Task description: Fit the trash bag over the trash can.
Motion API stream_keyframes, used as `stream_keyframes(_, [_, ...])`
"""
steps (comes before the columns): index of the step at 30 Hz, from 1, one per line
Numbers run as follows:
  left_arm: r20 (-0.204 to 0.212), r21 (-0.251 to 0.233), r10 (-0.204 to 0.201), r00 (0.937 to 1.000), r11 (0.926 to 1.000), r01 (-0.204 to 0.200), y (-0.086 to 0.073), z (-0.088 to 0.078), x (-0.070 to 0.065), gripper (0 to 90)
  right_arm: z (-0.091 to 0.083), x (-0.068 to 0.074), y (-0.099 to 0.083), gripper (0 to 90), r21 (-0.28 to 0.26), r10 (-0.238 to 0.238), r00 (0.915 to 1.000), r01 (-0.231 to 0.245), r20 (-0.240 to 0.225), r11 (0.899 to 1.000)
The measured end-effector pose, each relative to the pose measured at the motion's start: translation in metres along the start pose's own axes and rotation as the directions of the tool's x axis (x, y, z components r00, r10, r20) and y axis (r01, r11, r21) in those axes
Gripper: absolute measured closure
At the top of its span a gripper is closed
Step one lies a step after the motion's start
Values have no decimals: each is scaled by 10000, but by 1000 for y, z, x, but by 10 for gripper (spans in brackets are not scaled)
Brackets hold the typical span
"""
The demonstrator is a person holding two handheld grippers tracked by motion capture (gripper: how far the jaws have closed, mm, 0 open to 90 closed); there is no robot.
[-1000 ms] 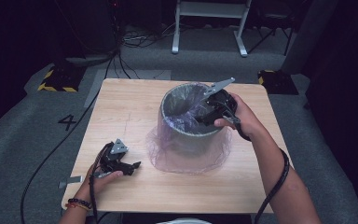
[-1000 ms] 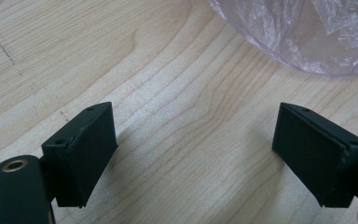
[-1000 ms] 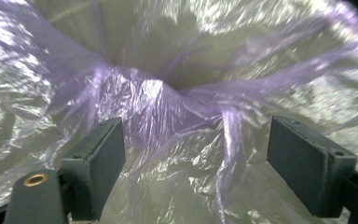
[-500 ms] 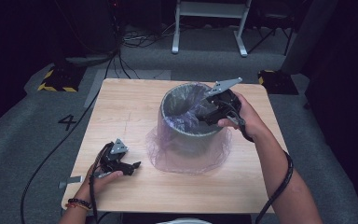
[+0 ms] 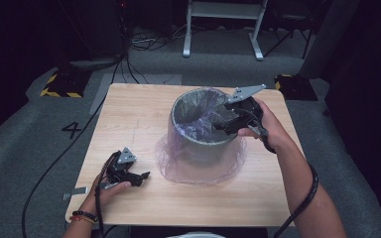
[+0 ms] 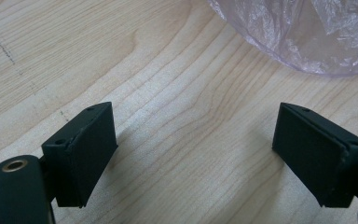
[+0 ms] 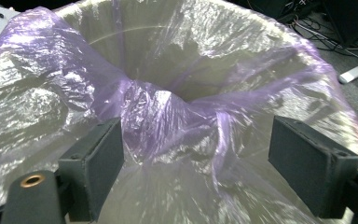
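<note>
I am holding the right tool point(image 5: 226, 125) over the near-right rim of the bin point(image 5: 198, 144), its jaws standing apart with a bunched fold of the purple bag point(image 7: 168, 116) lying between them. In the right gripper view the pads are not pressing on the film, so nothing is being gripped yet. I judge the tool is being lined up to pinch that fold and work the liner around the rim.

I am resting the left tool point(image 5: 140, 177) on the desk point(image 5: 129, 114) at the near left, well apart from the bin, jaws wide apart over bare wood and holding nothing; it appears parked there to keep clear of the work.

The bin is standing upright at the middle of the desk, toward its right. The bag is lining its inside and spilling over the outside, pooling as a loose skirt point(image 5: 198, 171) around the base.
</note>
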State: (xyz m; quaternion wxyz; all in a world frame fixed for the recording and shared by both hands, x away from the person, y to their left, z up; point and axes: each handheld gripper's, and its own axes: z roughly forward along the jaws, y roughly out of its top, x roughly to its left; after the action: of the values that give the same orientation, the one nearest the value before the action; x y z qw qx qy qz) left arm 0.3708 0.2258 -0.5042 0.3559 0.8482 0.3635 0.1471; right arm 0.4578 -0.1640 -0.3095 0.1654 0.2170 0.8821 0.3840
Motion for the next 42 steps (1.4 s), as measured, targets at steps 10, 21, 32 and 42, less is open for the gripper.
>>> stream_keyframes(10, [-8, 1, 2, 10000, 10000, -2, 0, 0, 0, 132, -19, -6, -7, 179, -380, 163, 9998, -159, 89, 9991])
stream_keyframes(21, [-9, 2, 5, 10000, 10000, -5, 0, 0, 0, 132, -35, -10, -18, 179, -629, 267, 9995, -254, 189, 9977])
stream_keyframes(32, [-15, -19, -4, 10000, 10000, 4, 0, 0, 0, 130, -50, -14, -36, 177, -736, 366, 9992, -352, 176, 9967])
stream_keyframes(42, [-20, -23, -13, 10000, 10000, 13, 0, 1, 0, 128, -58, -12, -52, 178, -363, 150, 9994, -138, 325, 9992])
